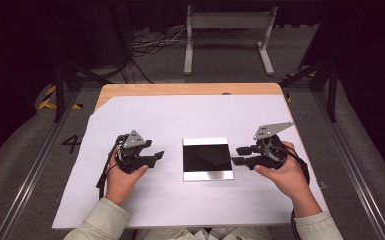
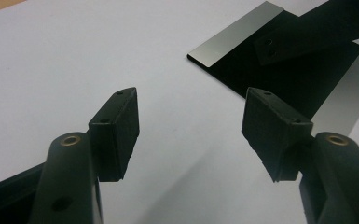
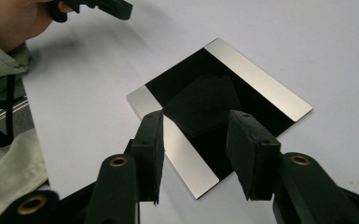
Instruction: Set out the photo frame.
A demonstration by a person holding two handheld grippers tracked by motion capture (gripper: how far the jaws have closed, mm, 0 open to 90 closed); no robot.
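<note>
The room was dark at its edges, with cables (image 1: pixel 150 42) strewn over a grey floor and a white metal stand (image 1: pixel 228 37) beyond the far end of the wooden table (image 1: pixel 180 89). A large white sheet (image 1: pixel 145 125) covered most of the tabletop.

Near the middle of that sheet lay a flat square plate (image 1: pixel 207 158), glossy black across its centre and bright silver along two opposite edges. A dark, small, angular piece (image 3: pixel 204 103) rested on the black part; what it was I could not make out.

The person's sleeved forearms came in from the near side. The left gripper (image 1: pixel 153 157) sat just to the left of the plate, apart from it, pointing toward it. In the left gripper view its jaws stood wide apart over bare white sheet, with nothing between them, and the plate's corner lay ahead to one side.

The right gripper (image 1: pixel 240 155) hovered at the plate's right edge, its tips very close to the rim. In the right gripper view its jaws were partly spread, pads clear of everything, framing the near silver strip and the dark piece beyond it without gripping either. Whether the tips touched the plate I could not tell.
</note>
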